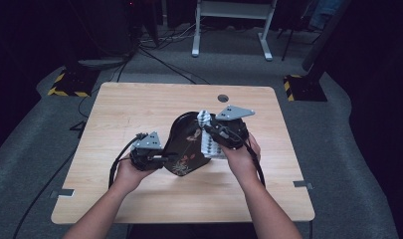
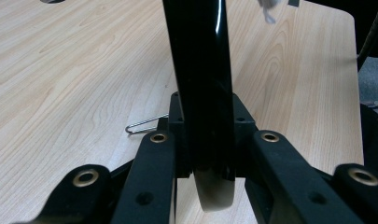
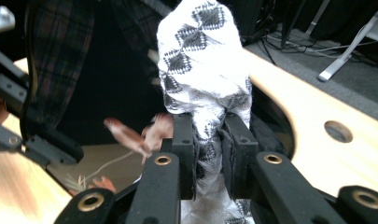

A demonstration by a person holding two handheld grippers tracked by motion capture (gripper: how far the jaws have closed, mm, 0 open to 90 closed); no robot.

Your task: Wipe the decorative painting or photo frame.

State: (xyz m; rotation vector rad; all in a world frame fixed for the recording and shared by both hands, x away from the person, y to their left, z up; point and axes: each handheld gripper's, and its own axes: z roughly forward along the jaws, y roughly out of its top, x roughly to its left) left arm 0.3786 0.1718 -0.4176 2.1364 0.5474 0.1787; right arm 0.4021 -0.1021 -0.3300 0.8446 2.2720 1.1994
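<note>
**On the table: black lacquer tray being wiped with a patterned cloth**

Over the middle of the light wood table (image 1: 139,109), a black lacquered tray (image 1: 186,144) with a floral print is held tilted up on its edge. Left tool (image 1: 164,158) is clamped on the tray's lower rim; in the left gripper view the glossy black tray edge (image 2: 203,70) runs straight up between the jaws, pinched tight. Right tool (image 1: 212,130) is clamped on a bunched white cloth with a black diamond pattern (image 3: 203,60); the wad sticks out past the jaws and sits against the tray's upper right rim, touching it as far as I can tell.

Step in hand looks like wiping the tray. To do it well: keep the left grip firm so the tray doesn't swing, press with the cloth wad and not the jaw tips, stroke along the surface, avoid scratching the lacquer.

Small bit: a thin wire clip (image 2: 142,125) lies on the table just beside the left tool.
</note>
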